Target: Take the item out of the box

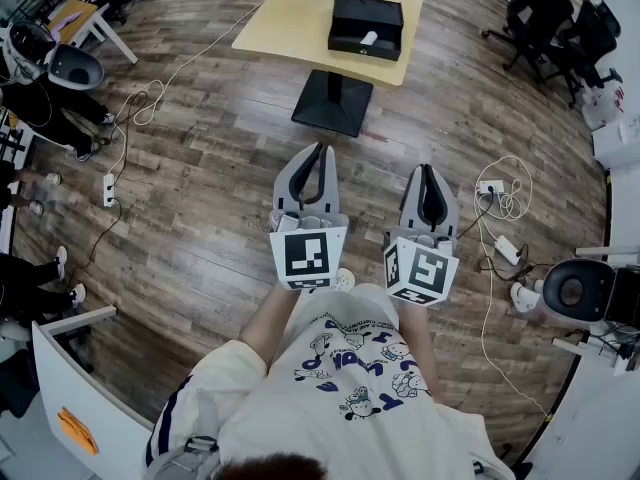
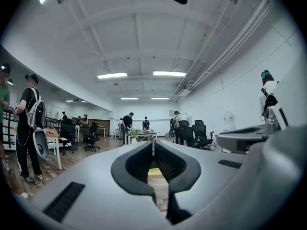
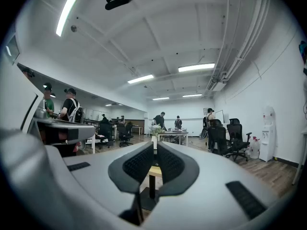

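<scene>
A black open box (image 1: 366,27) stands on a small yellow table (image 1: 290,18) at the top of the head view, with a white item (image 1: 369,38) lying inside it. Both grippers hover close to the person's body, well short of the table. My left gripper (image 1: 320,149) has its jaws together with nothing between them, and my right gripper (image 1: 428,169) is likewise shut and empty. In the left gripper view the left gripper (image 2: 153,143) points level at the room, a strip of yellow table (image 2: 154,175) showing below its tips. The right gripper (image 3: 154,143) points at the table's edge (image 3: 154,169).
The table rests on a black pedestal base (image 1: 334,103) on wood flooring. Cables and a power strip (image 1: 108,189) lie on the floor at left, more cables (image 1: 503,203) at right. Office chairs (image 1: 555,28) stand at the far right; a white desk (image 1: 70,368) is at the near left. People stand farther off.
</scene>
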### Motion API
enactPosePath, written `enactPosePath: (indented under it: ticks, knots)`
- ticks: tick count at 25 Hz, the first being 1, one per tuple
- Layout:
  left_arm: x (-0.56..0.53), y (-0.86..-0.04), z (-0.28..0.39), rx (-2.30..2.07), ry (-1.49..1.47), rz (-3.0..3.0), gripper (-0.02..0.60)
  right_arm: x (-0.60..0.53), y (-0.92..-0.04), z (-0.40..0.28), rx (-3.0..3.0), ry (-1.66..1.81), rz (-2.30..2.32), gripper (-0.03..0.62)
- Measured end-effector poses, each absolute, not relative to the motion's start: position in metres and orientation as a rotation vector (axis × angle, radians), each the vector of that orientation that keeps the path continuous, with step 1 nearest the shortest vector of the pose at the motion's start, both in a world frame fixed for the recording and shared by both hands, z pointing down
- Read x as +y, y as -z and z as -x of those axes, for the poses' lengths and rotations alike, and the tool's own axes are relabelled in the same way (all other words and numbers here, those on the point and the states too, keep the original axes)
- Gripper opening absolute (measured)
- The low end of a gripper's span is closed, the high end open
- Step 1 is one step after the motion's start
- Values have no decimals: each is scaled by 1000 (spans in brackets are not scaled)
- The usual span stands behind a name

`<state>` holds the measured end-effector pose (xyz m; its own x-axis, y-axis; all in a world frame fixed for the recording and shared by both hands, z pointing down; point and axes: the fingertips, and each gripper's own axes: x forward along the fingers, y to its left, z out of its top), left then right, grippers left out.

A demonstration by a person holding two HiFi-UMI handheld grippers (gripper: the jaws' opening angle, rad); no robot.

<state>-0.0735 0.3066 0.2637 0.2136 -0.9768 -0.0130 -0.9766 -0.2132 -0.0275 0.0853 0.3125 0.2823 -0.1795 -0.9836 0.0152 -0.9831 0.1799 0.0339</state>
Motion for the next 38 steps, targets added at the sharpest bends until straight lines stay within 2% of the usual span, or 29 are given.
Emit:
enactPosePath:
  ticks: [38]
  knots:
    - [250,-283,105,1918,39,2495,26,261,-306,-52,-2348,-68,-2016,43]
